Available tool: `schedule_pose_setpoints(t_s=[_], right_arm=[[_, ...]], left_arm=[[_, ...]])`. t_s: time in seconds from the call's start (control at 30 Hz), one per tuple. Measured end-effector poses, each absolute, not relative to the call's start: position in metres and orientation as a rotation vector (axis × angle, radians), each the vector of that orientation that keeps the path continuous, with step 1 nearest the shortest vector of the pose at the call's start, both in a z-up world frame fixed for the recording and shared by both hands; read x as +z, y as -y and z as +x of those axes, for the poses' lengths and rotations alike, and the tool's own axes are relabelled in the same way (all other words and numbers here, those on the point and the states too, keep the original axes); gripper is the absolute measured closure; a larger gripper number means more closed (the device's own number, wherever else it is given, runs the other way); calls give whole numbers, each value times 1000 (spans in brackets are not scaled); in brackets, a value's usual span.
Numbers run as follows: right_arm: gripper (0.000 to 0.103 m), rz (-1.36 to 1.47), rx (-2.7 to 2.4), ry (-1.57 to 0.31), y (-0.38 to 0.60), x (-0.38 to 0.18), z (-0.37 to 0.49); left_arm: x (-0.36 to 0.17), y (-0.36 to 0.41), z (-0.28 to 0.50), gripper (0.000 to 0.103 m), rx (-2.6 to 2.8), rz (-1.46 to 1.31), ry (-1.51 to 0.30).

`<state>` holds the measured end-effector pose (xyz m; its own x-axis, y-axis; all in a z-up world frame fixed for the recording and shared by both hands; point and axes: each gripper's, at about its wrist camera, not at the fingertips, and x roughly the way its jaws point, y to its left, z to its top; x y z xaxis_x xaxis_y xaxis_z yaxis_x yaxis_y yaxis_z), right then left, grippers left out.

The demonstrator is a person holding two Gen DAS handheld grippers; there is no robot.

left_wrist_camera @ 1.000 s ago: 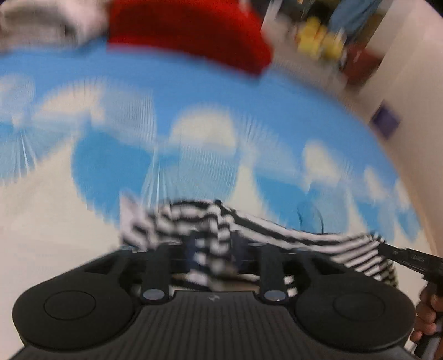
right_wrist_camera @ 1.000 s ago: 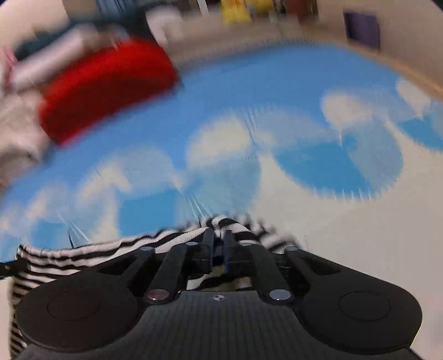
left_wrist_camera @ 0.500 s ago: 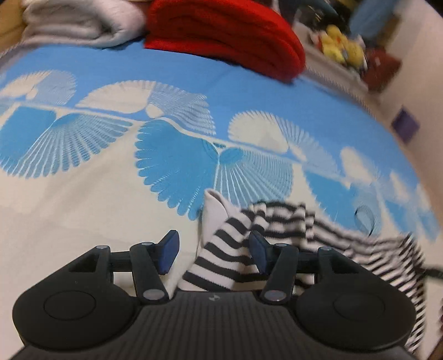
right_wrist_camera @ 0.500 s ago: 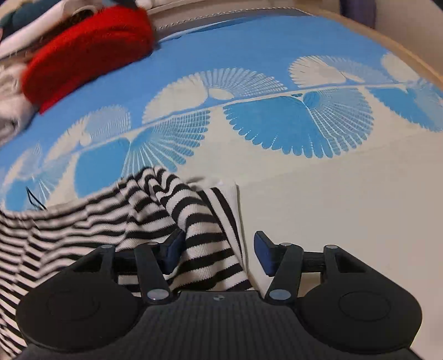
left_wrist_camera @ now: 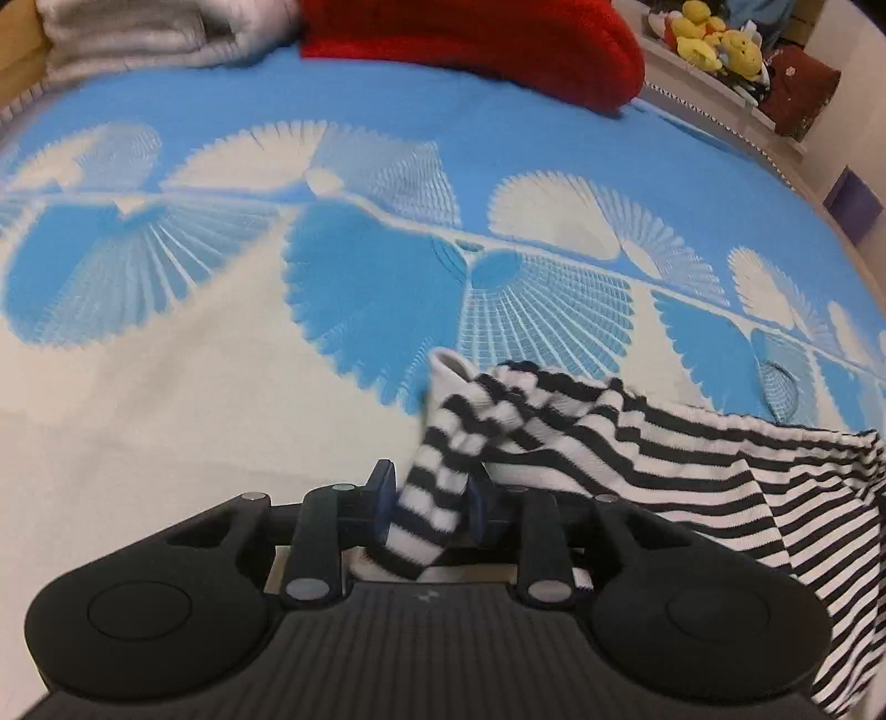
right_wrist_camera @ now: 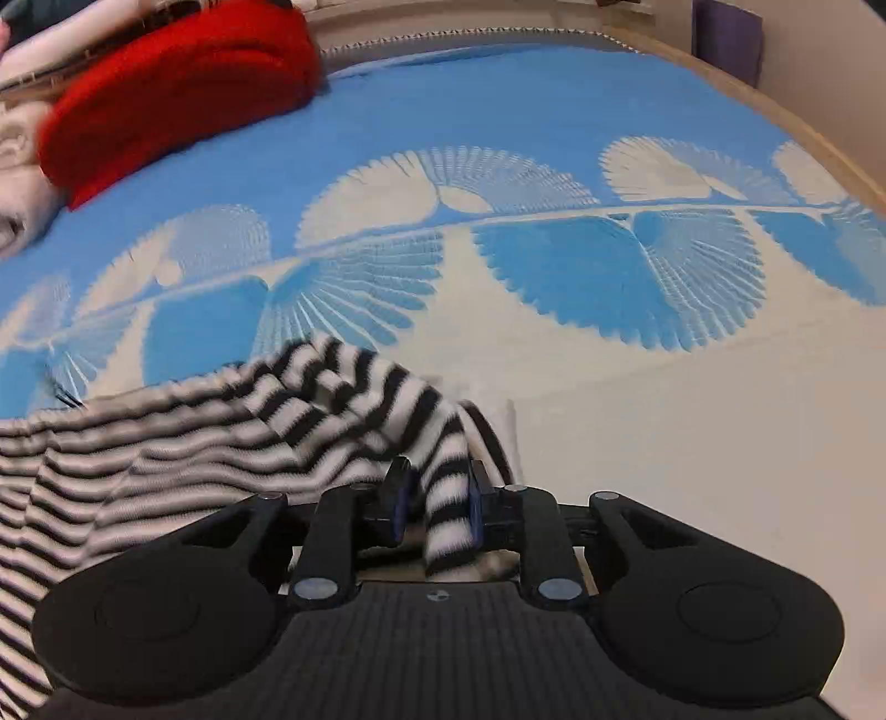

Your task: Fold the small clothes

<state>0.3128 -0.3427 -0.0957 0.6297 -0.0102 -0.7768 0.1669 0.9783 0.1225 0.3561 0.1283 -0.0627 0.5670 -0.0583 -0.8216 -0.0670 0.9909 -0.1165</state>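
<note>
A small black-and-white striped garment (left_wrist_camera: 637, 454) lies on the blue-and-cream patterned bedspread (left_wrist_camera: 166, 399). My left gripper (left_wrist_camera: 429, 501) is shut on one bunched corner of it, which sticks up between the blue pads. The rest spreads to the right. In the right wrist view my right gripper (right_wrist_camera: 434, 498) is shut on another bunched corner of the striped garment (right_wrist_camera: 194, 443), which spreads to the left over the bedspread (right_wrist_camera: 692, 443).
A folded red blanket (left_wrist_camera: 476, 39) and a grey-white folded blanket (left_wrist_camera: 138, 39) lie at the far edge of the bed. Yellow soft toys (left_wrist_camera: 714, 41) sit on a ledge at the far right. The red blanket (right_wrist_camera: 171, 94) also shows in the right wrist view.
Half a second ago both grippers were open around the garment's corners. Both have now closed on the striped fabric. A second ago both were shut and moving fast.
</note>
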Motion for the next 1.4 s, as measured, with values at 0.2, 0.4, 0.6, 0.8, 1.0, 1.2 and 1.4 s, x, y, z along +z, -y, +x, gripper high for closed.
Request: schedule_pose_setpoints(t_s=[0.2,0.4,0.6,0.8,1.0,1.2,1.4], right_arm=[[68,340,-91,-766,379,-40,263],[50,393,-21,-841,400,-55,202],[53,524,-103,-997,412,-101,182],[53,444,-96,-1091,402,-121,184],[90,452,-59,-1098,399,-125,185],[96,600,-22,-826,422,-79,155],[97,526,-82,-929,431,-87,142]], left_arm=[[6,-156,309,67,-14,-253,-903],[17,-167,236,54,-87,-287,-915],[-54,-182,216,55,-32,-366,-1187],[-65,-175,223,54,-25,-321,-1207],[-83,-168,229,72,-61,-302,-1271],[-42,-180,212,102,-92,-311,-1035],[-57,-192,205,102,-67,-254,-1159]])
